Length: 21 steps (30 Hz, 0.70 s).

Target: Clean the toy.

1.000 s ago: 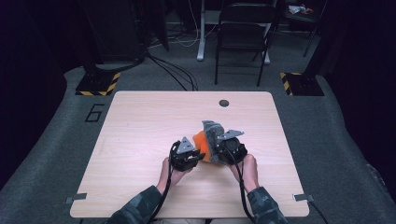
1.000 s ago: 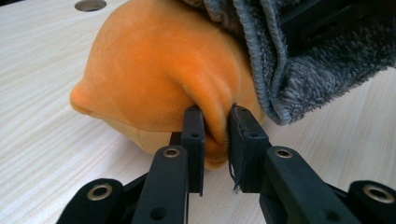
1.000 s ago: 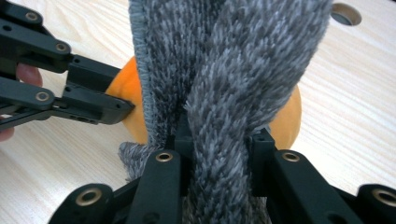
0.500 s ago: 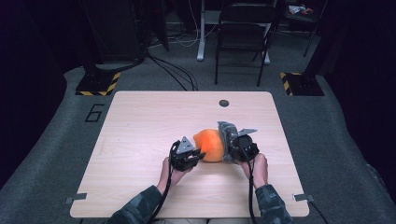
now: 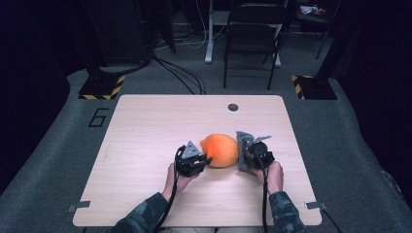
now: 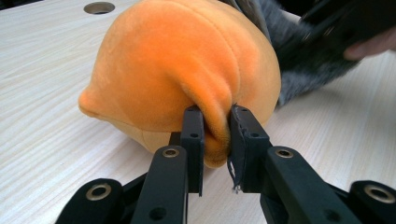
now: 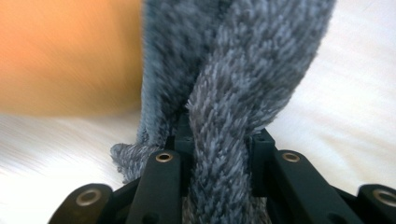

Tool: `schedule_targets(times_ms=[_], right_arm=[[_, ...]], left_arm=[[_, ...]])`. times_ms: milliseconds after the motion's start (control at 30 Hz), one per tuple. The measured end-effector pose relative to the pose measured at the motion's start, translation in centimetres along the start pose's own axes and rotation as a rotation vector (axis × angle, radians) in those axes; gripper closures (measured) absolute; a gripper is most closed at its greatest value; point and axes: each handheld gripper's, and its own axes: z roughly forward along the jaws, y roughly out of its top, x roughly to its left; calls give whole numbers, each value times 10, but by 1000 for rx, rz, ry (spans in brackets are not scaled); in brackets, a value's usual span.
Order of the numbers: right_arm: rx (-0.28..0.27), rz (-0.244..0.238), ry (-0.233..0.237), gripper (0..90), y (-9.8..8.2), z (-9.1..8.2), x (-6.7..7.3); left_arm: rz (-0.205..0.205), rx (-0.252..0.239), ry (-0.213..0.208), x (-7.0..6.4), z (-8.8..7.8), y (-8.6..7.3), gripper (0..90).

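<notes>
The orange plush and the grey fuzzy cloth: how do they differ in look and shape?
The orange plush is smooth and rounded; the grey fuzzy cloth is shaggy, thin and folded. The plush lies left, pinched by the left gripper; the cloth lies right, pinched by the right gripper. Both are soft.

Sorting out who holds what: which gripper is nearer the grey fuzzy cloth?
Right. The right gripper has its jaws shut on the grey cloth; the left gripper pinches the orange plush on its far side.
</notes>
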Motion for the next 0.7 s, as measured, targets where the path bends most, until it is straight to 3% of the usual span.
schedule_targets(times_ms=[100, 167, 200, 267, 333, 400, 500, 600, 700], right_arm=[[-97, 1, 47, 722, 8, -23, 3], [-151, -3, 166, 721, 12, -30, 8], [-139, -13, 172, 721, 14, -29, 13], [-118, -53, 144, 722, 14, -22, 22], [-112, -49, 122, 723, 12, -16, 25], [-119, -47, 130, 722, 12, -15, 23], [-118, -45, 119, 722, 12, -15, 21], [-124, -48, 120, 721, 12, -14, 21], [-122, -39, 121, 719, 11, -13, 21]], left_arm=[[3, -2, 5, 0, 0, 0, 762], [6, 1, 4, 1, 0, 0, 760], [1, 0, 6, 1, 0, 0, 756], [13, 4, 29, 0, -1, 1, 711], [47, 10, 50, -3, -4, 3, 608], [81, 5, 80, -9, -5, 5, 506], [124, 29, 116, -13, -2, 4, 428], [141, 61, 122, -14, 7, -1, 449], [152, 50, 128, -15, 11, -5, 594]])
